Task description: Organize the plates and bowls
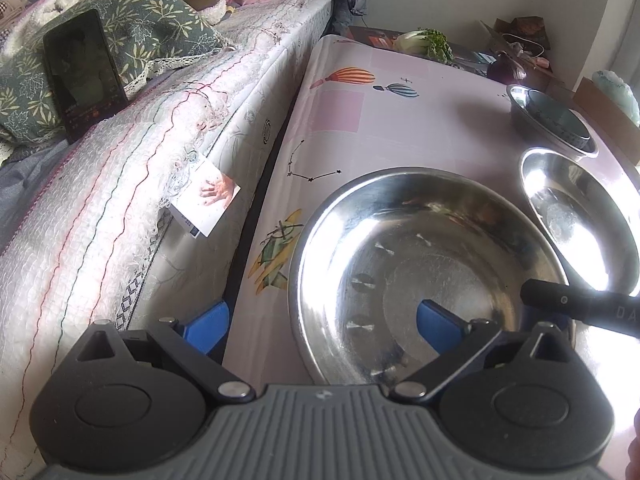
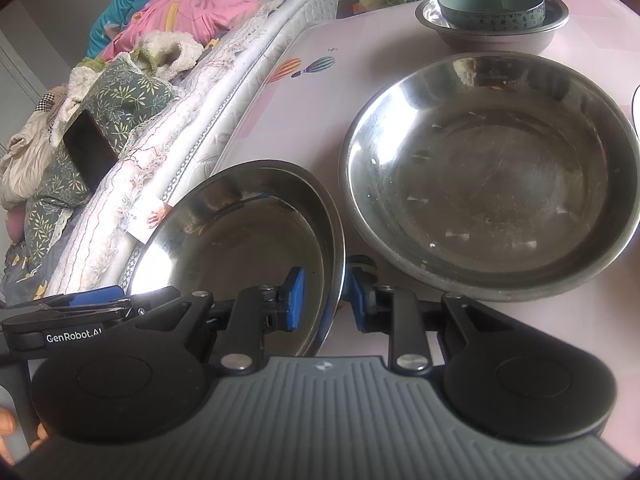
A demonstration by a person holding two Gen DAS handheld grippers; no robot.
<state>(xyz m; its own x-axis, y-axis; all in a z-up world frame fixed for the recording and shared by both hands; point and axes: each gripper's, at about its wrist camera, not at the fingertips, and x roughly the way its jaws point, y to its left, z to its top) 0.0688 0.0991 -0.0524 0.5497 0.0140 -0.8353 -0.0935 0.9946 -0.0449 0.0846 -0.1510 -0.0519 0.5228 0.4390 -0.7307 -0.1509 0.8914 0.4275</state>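
Observation:
A steel plate is held tilted above the table's near edge; my right gripper is shut on its right rim, one blue pad inside and one outside. The same plate shows in the left wrist view, where my left gripper is open, its fingers wide apart, one blue finger over the plate. A second large steel plate lies flat on the table to the right; it also shows in the left wrist view. Farther back, a green ceramic bowl sits inside a steel bowl.
The table has a pink patterned cloth. A bed with quilts, a cushion and a dark phone runs along its left side. A cabbage and a purple onion lie at the far end.

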